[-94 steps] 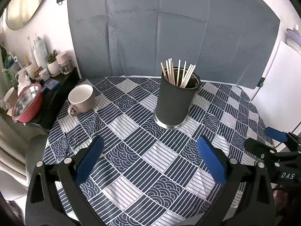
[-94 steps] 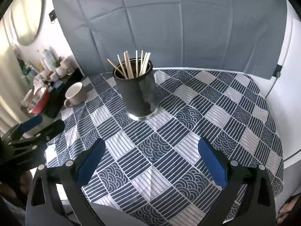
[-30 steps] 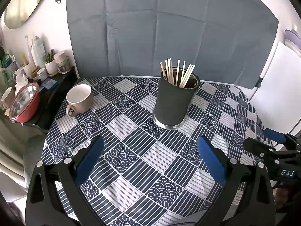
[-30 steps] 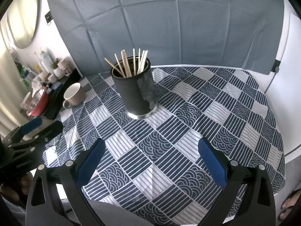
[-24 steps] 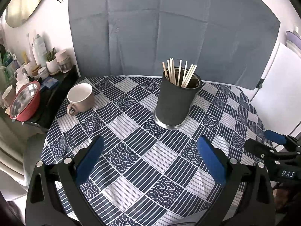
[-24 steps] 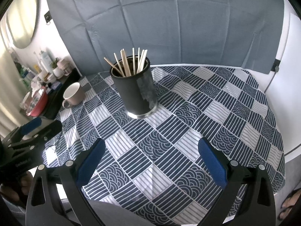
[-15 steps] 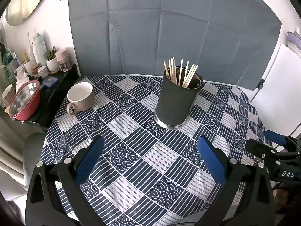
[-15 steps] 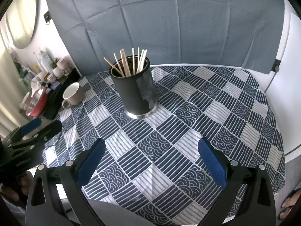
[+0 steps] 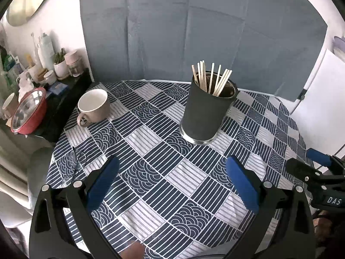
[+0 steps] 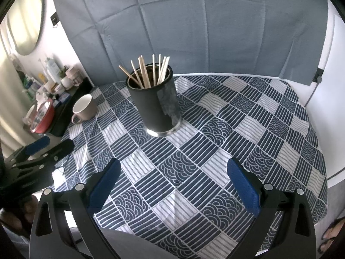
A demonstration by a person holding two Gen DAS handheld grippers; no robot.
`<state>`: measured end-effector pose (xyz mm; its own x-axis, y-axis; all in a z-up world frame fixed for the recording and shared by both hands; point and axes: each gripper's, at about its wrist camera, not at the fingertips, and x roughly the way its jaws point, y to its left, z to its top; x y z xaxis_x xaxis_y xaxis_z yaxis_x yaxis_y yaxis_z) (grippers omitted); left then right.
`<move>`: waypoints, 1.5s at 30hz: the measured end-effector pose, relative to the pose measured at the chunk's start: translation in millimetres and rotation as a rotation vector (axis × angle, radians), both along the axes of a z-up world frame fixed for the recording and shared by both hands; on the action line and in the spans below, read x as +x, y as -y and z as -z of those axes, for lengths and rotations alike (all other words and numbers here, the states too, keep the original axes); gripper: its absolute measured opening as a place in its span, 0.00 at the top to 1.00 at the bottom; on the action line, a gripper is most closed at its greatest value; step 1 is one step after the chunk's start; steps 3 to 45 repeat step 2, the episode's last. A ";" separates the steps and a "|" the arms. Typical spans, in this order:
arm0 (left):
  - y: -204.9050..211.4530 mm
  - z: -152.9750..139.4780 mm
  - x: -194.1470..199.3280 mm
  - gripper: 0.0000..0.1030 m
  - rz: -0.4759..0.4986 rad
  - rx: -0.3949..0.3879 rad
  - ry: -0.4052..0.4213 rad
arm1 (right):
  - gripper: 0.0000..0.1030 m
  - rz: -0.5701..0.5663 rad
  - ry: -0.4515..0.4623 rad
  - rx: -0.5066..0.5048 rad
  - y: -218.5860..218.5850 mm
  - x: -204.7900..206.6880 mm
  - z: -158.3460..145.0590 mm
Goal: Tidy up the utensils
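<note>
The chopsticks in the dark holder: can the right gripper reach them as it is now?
Probably yes. The right gripper is open and empty, the chopsticks stick up above the holder rim, and only bare tablecloth lies between them.

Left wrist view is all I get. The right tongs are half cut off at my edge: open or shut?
Observer: Open. In the right wrist view the right tongs stand wide apart with nothing between them.
Operator: Anything on the holder's side that I can't see?
Observer: The holder has a pale shiny patch on that side, and no utensil leans against it.
Operator: Anything off the table on the right?
Observer: A foot in a sandal is on the floor, past the near right edge of the cloth.
</note>
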<state>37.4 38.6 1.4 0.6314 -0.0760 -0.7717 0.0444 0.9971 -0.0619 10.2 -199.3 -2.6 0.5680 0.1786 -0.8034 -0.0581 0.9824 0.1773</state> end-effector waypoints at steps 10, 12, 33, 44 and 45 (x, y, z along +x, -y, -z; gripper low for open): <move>-0.3 0.3 0.0 0.06 -0.005 0.005 -0.002 | 0.08 -0.001 -0.002 0.002 0.0 0.2 0.1; -0.3 0.3 0.0 0.06 -0.005 0.005 -0.002 | 0.08 -0.001 -0.002 0.002 0.0 0.2 0.1; -0.3 0.3 0.0 0.06 -0.005 0.005 -0.002 | 0.08 -0.001 -0.002 0.002 0.0 0.2 0.1; -0.3 0.3 0.0 0.06 -0.005 0.005 -0.002 | 0.08 -0.001 -0.002 0.002 0.0 0.2 0.1; -0.3 0.3 0.0 0.06 -0.005 0.005 -0.002 | 0.08 -0.001 -0.002 0.002 0.0 0.2 0.1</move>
